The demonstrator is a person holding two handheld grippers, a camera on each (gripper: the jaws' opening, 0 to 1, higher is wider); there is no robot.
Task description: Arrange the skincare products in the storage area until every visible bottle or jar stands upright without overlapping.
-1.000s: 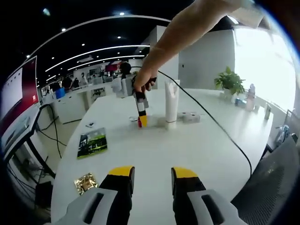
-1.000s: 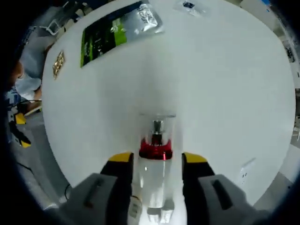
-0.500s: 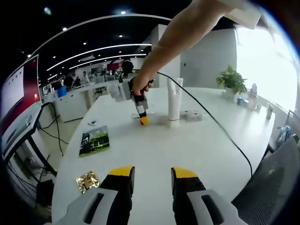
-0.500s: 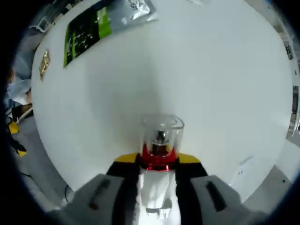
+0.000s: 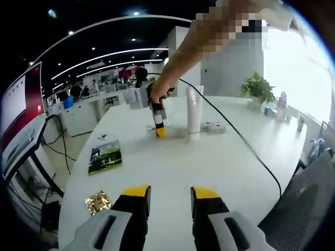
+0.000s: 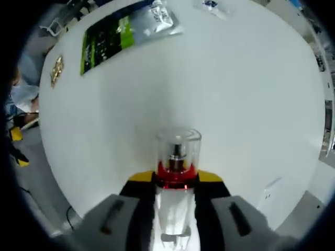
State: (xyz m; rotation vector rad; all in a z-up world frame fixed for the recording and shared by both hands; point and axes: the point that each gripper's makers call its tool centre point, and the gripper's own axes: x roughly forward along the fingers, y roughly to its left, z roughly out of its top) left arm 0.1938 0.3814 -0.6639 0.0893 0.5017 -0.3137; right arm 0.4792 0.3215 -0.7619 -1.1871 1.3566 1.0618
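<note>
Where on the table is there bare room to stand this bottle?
Wide bare tabletop lies ahead of the right gripper, shut on the pump bottle, short of the green packet. In the left gripper view, it is crowded by the white tube and small box.

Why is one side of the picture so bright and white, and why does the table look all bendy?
In the left gripper view, daylight from the windows washes out the right side near the plant, and the fisheye lens curves the table. In the right gripper view, the table bulges round too, and the bottle between the jaws looks blurry because it is so close.
</note>
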